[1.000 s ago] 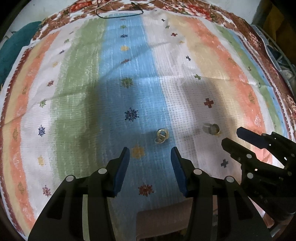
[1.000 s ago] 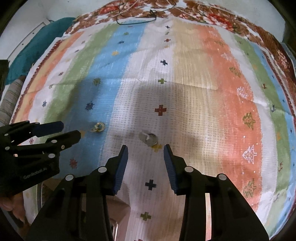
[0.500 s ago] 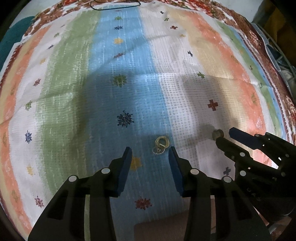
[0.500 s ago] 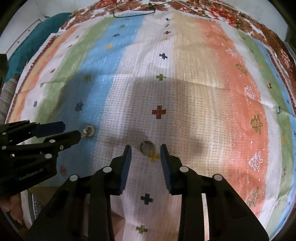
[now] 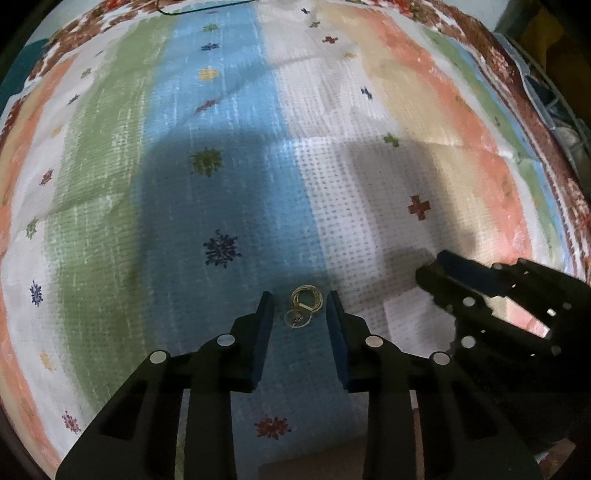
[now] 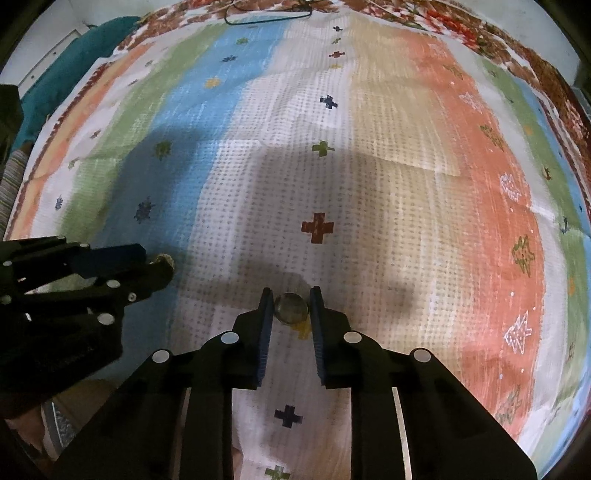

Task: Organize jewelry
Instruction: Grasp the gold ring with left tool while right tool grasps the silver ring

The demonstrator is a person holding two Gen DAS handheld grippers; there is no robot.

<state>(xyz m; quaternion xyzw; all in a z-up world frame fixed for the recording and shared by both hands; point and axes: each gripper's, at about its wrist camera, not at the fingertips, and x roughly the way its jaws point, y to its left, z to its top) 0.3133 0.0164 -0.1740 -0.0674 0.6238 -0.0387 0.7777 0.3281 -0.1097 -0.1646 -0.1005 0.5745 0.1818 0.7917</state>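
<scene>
A gold earring (image 5: 304, 306), two linked hoops, lies on the blue stripe of the striped cloth (image 5: 229, 155). My left gripper (image 5: 299, 300) straddles it with its jaws closing, and a gap shows on each side. A silver ring (image 6: 291, 308) lies on the white stripe between the tips of my right gripper (image 6: 291, 295). Those jaws are closing too, with the pads right at the ring's sides. In the right wrist view the left gripper (image 6: 159, 261) sits at the left, with a bit of the earring (image 6: 165, 259) showing. In the left wrist view the right gripper (image 5: 432, 264) hides the ring.
A black cord (image 6: 269, 16) lies at the cloth's far edge. A teal cloth (image 6: 55, 74) lies beyond the left border. A wire rack (image 5: 554, 99) stands past the right border. The two grippers work close side by side.
Both grippers have come down toward the cloth and their jaws have narrowed. The earring and the ring, earlier ahead of the tips, now lie between them.
</scene>
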